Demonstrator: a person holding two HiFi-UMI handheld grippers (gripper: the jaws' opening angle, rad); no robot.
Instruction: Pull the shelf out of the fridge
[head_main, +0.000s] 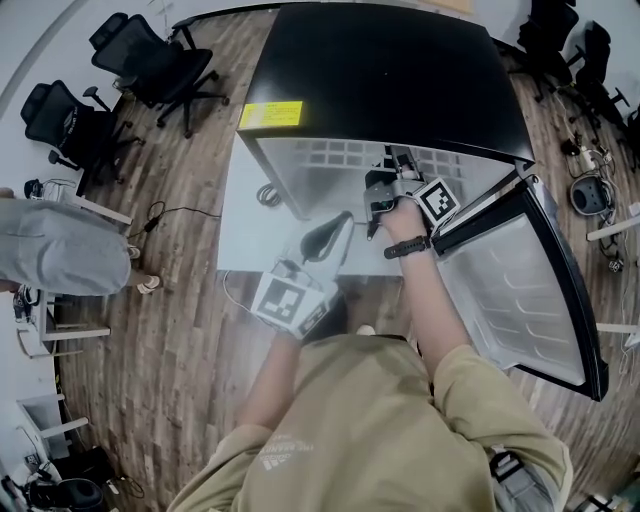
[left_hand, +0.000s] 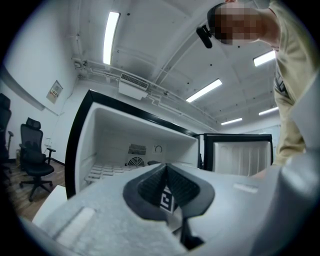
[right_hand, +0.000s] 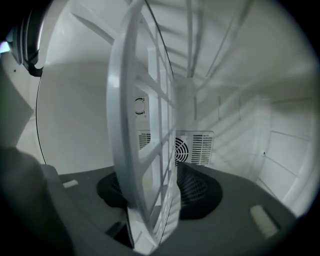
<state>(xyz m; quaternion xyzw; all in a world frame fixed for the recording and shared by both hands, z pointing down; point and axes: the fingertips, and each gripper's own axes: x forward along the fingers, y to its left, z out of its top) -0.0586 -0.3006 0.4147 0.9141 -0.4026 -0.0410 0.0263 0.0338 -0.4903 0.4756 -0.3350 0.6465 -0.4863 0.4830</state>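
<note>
In the head view a small fridge with a black top (head_main: 380, 80) stands open, its door (head_main: 520, 290) swung out to the right. The white grid shelf (head_main: 330, 155) lies inside it. My right gripper (head_main: 385, 190) reaches into the opening. In the right gripper view the shelf (right_hand: 142, 125) stands on edge between the two dark pads, and my right gripper (right_hand: 160, 192) is shut on its front rim. My left gripper (head_main: 325, 235) hovers in front of the fridge, shut and holding nothing. From the left gripper view the left gripper (left_hand: 167, 187) faces the open fridge (left_hand: 130, 135).
A fan vent (right_hand: 192, 147) sits on the fridge's back wall. A white panel (head_main: 240, 230) lies on the wooden floor in front of the fridge. Black office chairs (head_main: 150, 60) stand at the upper left, and a person (head_main: 50, 245) is at the left edge.
</note>
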